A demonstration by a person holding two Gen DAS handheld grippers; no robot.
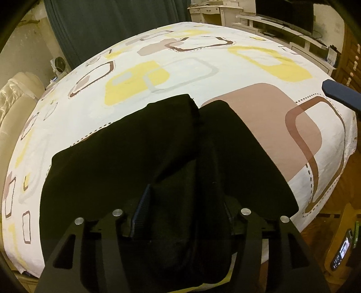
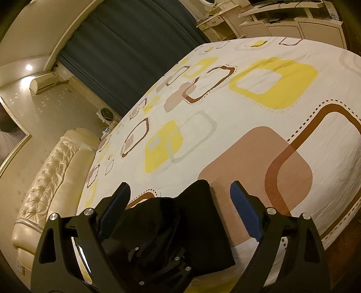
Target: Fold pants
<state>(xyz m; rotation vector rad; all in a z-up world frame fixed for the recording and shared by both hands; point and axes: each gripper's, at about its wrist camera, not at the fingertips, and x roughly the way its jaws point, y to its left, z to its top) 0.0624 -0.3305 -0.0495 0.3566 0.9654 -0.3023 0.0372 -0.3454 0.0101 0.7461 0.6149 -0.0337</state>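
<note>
two views logged. left wrist: my left gripper (image 1: 180, 216) pinches a bunched fold of the black pants (image 1: 140, 148), which lie on the near edge of the bed sheet (image 1: 225, 74). right wrist: my right gripper (image 2: 180, 202) is spread, empty, over the pants (image 2: 198, 216). i judge the fold only partly done.

Bed (image 1: 203, 74) with white bedsheet (image 2: 259, 139), printed with yellow, brown, tan and grey rounded rectangles. Cream tufted headboard (image 2: 47, 180) at left end of bed. Dark teal curtain (image 1: 108, 27) behind far side. Wall-mounted air conditioner (image 2: 44, 82) beside curtain, recessed ceiling light (image 2: 28, 67) lit near it. Small fan (image 1: 59, 63) by curtain foot. White cabinets (image 2: 293, 27) along far wall; dark TV screen (image 1: 286, 13) above them. Phone with lit screen (image 1: 341, 251) at lower right, off the bed
</note>
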